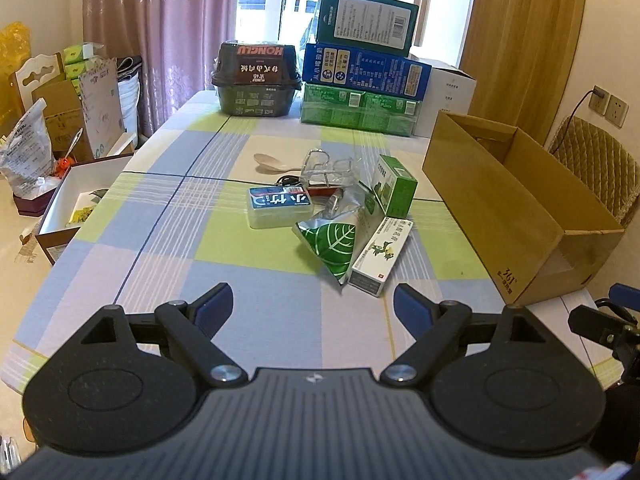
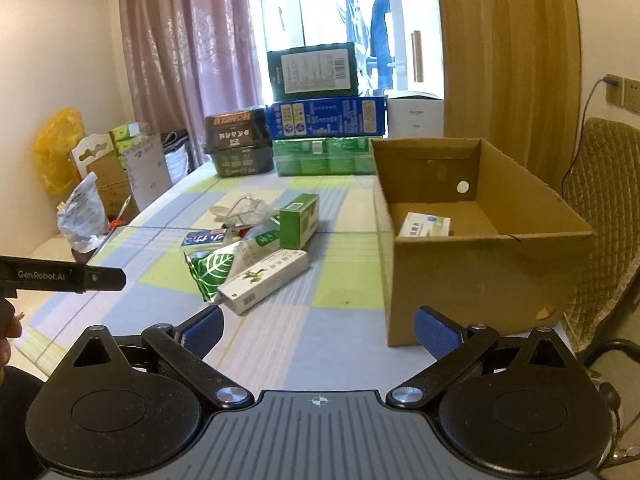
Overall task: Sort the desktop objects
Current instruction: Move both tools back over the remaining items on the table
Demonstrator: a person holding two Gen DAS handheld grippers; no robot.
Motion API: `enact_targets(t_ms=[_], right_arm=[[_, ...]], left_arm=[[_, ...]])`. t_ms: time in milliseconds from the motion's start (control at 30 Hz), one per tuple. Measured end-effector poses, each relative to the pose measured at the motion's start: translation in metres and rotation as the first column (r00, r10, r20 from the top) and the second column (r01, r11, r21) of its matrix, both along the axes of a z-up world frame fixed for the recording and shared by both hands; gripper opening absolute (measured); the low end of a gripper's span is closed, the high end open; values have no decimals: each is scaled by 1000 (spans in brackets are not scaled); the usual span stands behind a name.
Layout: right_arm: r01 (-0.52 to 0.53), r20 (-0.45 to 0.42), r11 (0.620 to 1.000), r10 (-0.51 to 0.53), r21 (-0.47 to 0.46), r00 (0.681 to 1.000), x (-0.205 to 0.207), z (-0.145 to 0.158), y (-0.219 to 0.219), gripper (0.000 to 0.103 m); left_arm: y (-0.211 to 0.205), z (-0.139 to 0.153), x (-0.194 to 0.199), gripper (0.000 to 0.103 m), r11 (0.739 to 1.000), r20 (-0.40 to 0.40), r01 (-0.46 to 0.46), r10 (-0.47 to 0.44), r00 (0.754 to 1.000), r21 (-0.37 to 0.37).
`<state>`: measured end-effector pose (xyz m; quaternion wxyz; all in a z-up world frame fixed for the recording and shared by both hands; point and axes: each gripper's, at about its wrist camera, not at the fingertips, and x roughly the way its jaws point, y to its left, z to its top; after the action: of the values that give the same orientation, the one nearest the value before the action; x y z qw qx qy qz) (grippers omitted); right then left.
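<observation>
My left claw (image 1: pixel 313 306) and right claw (image 2: pixel 319 330) are both wide apart, holding nothing. The brown box (image 2: pixel 472 280) half hides a small packet (image 2: pixel 426 225) inside.

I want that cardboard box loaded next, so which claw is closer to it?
Right. The right claw sits just before the cardboard box; the left claw is farther left, facing the clutter.

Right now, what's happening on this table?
A person holds two grippers over a checked tablecloth, sorting clutter. Left gripper and right gripper are both open and empty. A pile remains mid-table: white medicine box, green box, leaf-print pouch. The cardboard box already holds one small packet.
</observation>
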<state>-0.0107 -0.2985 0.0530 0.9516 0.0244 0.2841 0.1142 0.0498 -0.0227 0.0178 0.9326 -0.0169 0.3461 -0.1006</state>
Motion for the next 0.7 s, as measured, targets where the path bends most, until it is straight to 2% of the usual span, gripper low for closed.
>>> enact_targets(t_ms=[367,700], right_arm=[[-61,-47,998,61,4,997,40,-12,40,99],[-100,-127,995,98,-15,987,96,-47,83,99]], left_arm=[[18,-18,28,85,1000,-38,23,-23,999,3],[37,-36,65,85,999,-52,24,-23,998,22]])
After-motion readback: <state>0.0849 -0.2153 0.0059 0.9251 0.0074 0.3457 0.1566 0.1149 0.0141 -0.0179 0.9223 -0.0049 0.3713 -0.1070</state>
